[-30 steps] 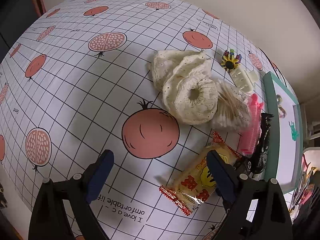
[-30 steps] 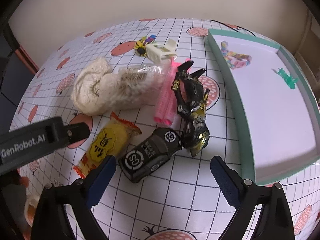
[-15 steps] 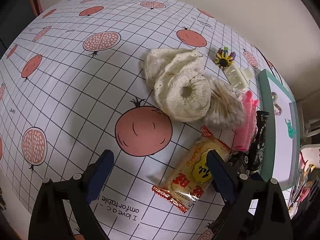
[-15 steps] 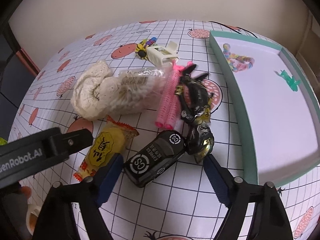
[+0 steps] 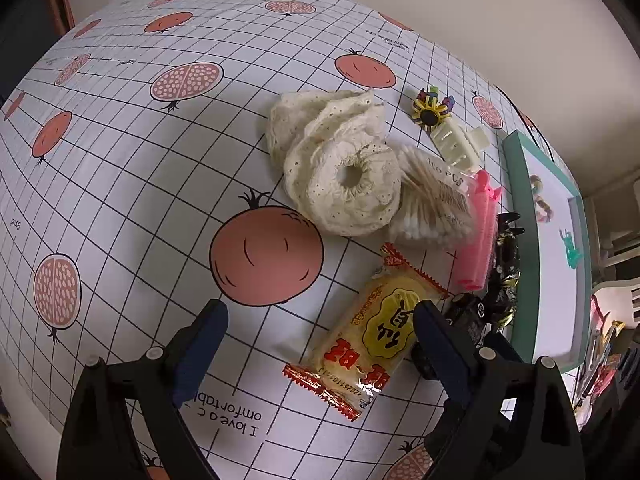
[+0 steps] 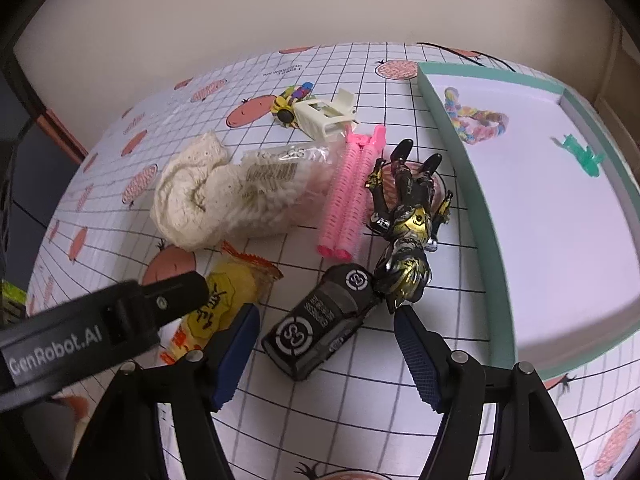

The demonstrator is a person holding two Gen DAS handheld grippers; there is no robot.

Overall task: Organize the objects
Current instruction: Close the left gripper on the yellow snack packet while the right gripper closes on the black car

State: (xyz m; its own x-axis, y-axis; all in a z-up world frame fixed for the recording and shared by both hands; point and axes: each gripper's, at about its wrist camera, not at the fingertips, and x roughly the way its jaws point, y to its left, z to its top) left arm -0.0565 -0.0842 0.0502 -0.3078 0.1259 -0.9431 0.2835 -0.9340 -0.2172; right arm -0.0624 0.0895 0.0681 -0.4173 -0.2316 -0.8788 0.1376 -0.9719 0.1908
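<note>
Around the black toy car (image 6: 320, 322) (untouched) the right jaws gape; the left jaws gape too.

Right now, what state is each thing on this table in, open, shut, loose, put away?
Left gripper: open, holding nothing, over the snack packet.
Right gripper: open, fingers either side of the toy car.
Snack packet: sealed, flat on the cloth.
Toy car: loose on the table, not gripped.
Action figure: lying down, outside the tray.
Tray: holding a beaded bracelet and a green clip.
</note>
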